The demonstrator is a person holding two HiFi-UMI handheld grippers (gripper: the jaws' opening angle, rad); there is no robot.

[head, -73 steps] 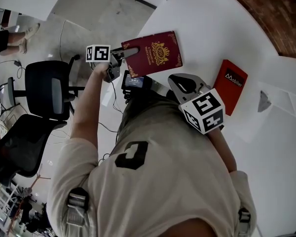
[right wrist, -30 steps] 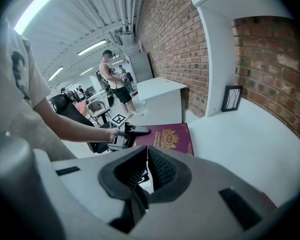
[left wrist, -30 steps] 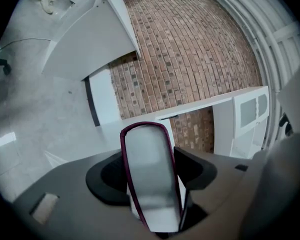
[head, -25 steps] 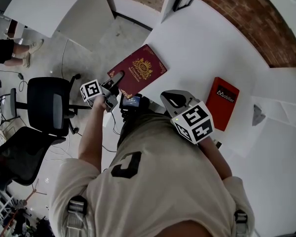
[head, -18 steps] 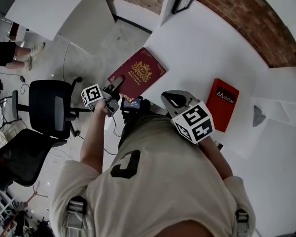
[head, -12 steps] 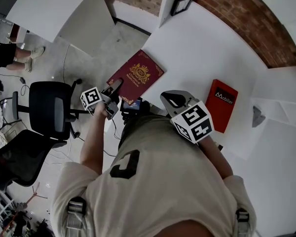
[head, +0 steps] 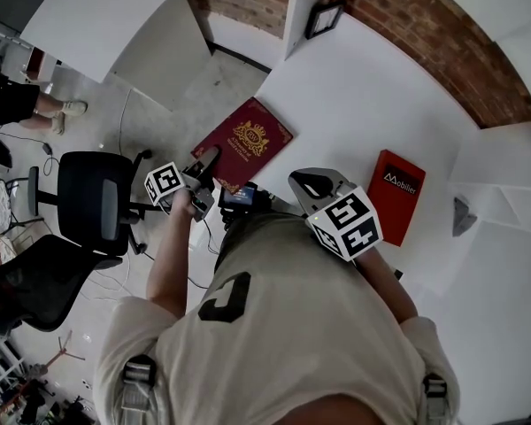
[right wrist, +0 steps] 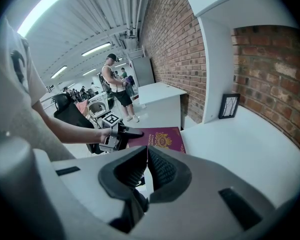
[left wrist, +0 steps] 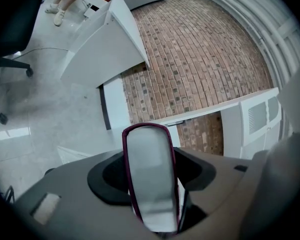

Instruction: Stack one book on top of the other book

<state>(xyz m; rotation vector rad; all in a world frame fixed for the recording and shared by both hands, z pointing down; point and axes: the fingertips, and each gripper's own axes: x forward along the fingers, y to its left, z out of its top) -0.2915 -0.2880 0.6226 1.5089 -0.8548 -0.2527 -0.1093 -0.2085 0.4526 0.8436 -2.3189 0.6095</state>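
Maroon book is being gripped at its near corner by the left gripper, whose jaws are being kept clamped on its edge. The right gripper is being held idle close by, jaws almost together on nothing. Since a second ago the book is being turned only slightly and kept at the left edge of the table, with the red book well apart to the right, so the carry is judged not yet begun.
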